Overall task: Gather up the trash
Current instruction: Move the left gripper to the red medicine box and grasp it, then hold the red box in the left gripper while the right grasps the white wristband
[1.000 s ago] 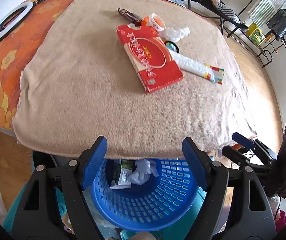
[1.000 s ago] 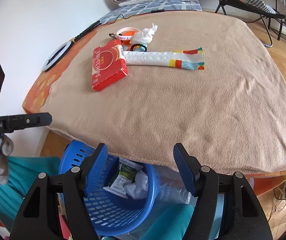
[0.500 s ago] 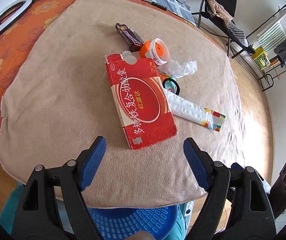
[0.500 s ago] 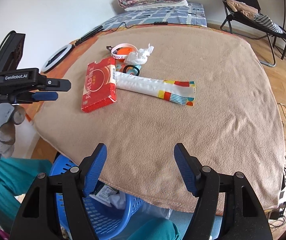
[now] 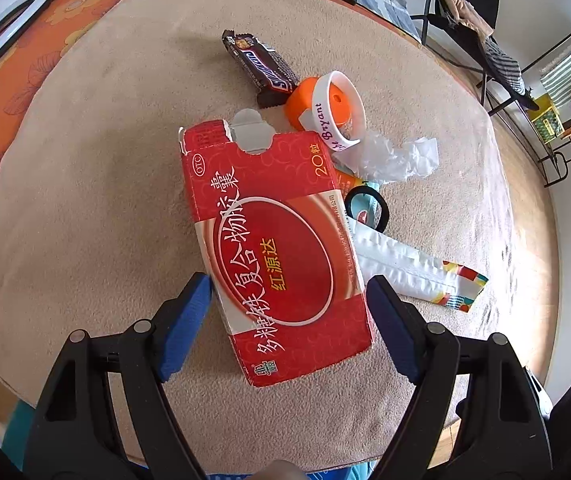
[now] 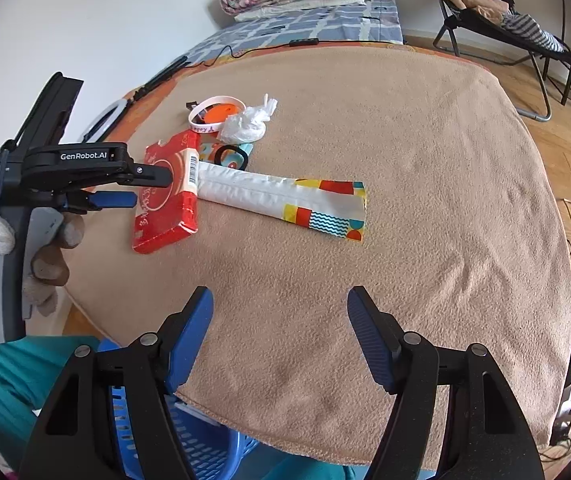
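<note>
Tan blanket strewn with trash.
Left tongs gape wide around the red box's near end, gripping nothing; right tongs hover wide, empty.

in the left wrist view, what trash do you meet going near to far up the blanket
red box → hair tie → crumpled plastic → wristband → candy bar wrapper

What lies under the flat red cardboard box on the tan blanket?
The white end of a long plastic wrapper and an orange edge run beneath the flat red cardboard box; anything further is covered.
</note>
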Motion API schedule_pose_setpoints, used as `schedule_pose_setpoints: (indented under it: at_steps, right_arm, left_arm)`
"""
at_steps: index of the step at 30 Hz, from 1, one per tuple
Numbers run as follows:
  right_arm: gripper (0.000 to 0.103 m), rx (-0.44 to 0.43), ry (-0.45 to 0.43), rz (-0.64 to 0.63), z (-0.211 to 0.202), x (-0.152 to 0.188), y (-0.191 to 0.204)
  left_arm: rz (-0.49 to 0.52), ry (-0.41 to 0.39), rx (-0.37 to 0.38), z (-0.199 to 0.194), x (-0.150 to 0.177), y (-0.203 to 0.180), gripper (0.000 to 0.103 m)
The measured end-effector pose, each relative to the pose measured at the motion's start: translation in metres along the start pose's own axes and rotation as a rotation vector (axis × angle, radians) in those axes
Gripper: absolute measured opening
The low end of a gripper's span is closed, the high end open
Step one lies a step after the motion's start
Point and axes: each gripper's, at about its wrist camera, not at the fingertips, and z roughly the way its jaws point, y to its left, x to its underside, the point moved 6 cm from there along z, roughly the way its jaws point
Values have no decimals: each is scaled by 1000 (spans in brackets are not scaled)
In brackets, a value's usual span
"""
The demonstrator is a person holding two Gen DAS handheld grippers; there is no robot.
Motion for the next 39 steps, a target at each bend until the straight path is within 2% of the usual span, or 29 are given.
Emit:
schedule_pose_setpoints:
  at_steps: [3, 7, 13, 14, 17, 19, 23, 30, 39]
  right_arm:
    - [69, -1, 3, 10, 4, 0, -4]
    - [69, -3, 6, 15, 8, -3, -6]
    - [69, 9, 1, -11, 11, -13, -4]
    - [69, 10, -1, -15, 11, -15, -3]
    - [69, 20, -1, -42, 13, -22, -1]
    - [69, 27, 3, -57, 15, -26, -1]
    - [69, 19, 20, -112, 22, -37, 4]
    - [69, -8, 63, -249, 49, -55, 29]
    - [69, 42, 137, -391, 96, -60, 56]
  left_arm:
    - [-7, 0, -17, 7, -3, -1, 82]
    - [-39, 1, 7, 9, -7, -2, 82]
    - [50, -3, -74, 22, -9, -19, 83]
    - [56, -1, -83, 25, -9, -22, 87]
    - [59, 19, -102, 36, -8, -23, 88]
    - [79, 3, -118, 37, -9, -25, 88]
    - [119, -5, -101, 33, -5, -21, 87]
    - [84, -10, -47, 13, 0, 14, 85]
    - [61, 13, -14, -9, 28, 53, 84]
